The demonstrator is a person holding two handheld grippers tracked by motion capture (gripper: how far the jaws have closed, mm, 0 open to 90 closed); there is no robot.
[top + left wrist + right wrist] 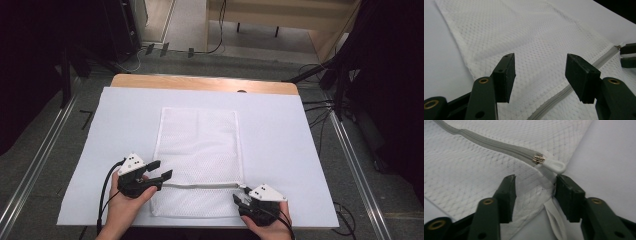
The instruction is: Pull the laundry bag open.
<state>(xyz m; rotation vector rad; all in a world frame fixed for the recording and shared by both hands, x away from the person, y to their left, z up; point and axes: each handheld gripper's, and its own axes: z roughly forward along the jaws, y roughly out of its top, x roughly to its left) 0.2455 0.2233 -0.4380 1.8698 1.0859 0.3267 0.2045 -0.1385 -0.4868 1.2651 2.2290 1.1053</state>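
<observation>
A white mesh laundry bag (200, 145) lies flat on the white sheet (285, 150), with a grey zipper (200, 185) running across its near end. My left gripper (165, 168) is open and hovers over the bag's left edge just above the zipper (564, 92), with nothing between the jaws (540, 67). My right gripper (241, 196) sits at the zipper's right end. Its jaws (535, 187) stand apart on either side of the bag's raised corner fabric, just short of the metal slider (538, 159) and its white loop pull (554, 166). A white strap (555, 220) runs down between them.
The sheet covers a wooden table (200, 82) whose far edge shows. Bare sheet lies to either side of the bag. Cables (320, 107), metal rails (45, 145) and dark stands surround the table on the floor.
</observation>
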